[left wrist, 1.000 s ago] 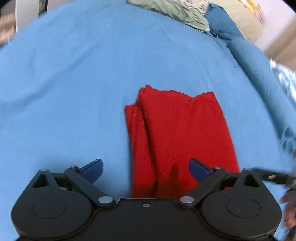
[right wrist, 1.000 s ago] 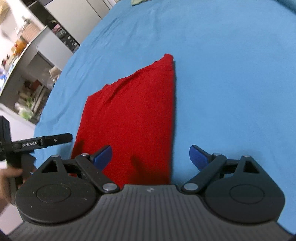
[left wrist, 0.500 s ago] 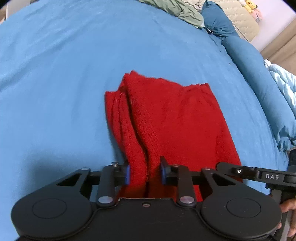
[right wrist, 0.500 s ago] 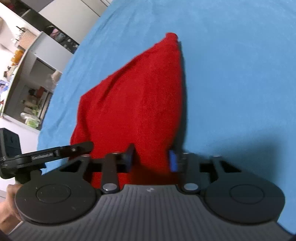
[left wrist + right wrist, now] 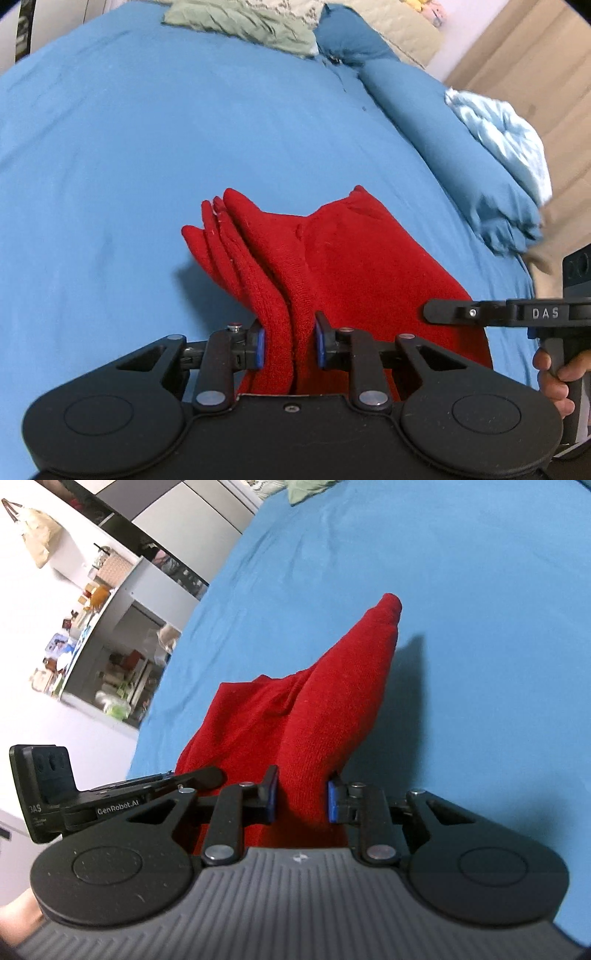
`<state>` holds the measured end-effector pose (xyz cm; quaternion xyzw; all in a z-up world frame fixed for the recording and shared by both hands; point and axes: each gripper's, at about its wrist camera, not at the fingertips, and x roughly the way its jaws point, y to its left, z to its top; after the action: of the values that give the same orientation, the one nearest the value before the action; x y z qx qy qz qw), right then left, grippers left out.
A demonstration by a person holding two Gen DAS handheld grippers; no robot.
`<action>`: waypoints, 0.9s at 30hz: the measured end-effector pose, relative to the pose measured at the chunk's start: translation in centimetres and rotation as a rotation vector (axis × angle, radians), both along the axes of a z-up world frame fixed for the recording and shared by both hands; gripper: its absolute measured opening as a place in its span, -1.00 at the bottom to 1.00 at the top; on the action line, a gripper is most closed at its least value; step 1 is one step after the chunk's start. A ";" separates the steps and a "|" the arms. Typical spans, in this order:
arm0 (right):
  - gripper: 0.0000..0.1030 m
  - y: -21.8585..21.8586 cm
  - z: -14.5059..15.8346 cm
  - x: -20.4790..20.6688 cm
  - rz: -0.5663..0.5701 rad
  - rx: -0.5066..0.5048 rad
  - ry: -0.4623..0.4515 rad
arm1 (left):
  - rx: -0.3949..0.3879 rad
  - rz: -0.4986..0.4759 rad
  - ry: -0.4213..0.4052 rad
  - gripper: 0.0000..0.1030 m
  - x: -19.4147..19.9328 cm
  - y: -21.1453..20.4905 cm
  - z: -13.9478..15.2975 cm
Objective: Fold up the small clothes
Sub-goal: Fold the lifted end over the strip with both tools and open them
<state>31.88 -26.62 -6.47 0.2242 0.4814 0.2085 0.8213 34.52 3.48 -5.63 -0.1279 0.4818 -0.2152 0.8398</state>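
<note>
A red knitted garment (image 5: 343,266), folded into a long strip, is held over the blue bed sheet (image 5: 147,147). My left gripper (image 5: 289,349) is shut on its near left corner, where several layers bunch between the blue pads. My right gripper (image 5: 302,799) is shut on the near right corner of the same garment (image 5: 314,701). The near end is lifted and the far end hangs towards the sheet, casting a shadow. The right gripper's body shows in the left wrist view (image 5: 517,314), and the left gripper's body in the right wrist view (image 5: 110,801).
A crumpled green garment (image 5: 243,22) lies at the far end of the bed. A blue rolled duvet (image 5: 443,129) and a pale blue quilt (image 5: 506,136) run along the right side. Shelves with clutter (image 5: 99,635) stand beyond the bed's left edge.
Both grippers went from open over the garment's near end to shut on its corners. They have since lifted the near end off the sheet, so the garment hangs and bunches.
</note>
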 end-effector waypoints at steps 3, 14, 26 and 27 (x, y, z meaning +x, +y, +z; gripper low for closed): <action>-0.21 -1.8 -3.0 -4.2 0.000 -0.056 0.027 | 0.032 -0.015 0.027 -0.48 -3.4 -2.6 -2.9; 0.16 -3.3 -8.5 -8.3 -0.089 -0.085 -0.005 | 0.217 0.013 -0.099 -0.15 -6.1 -6.3 -5.9; 0.83 -2.7 -11.1 -8.5 -0.183 -0.265 -0.211 | 0.242 0.154 -0.223 0.72 -5.7 -4.5 -9.6; 0.83 -2.8 -11.1 -8.8 -0.183 -0.271 -0.226 | 0.238 0.160 -0.231 0.71 -5.9 -4.4 -9.6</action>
<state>23.07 -29.46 -17.58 0.1295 0.3876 0.0902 0.9082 28.62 -0.96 -15.22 -0.0402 0.3926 -0.1023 0.9131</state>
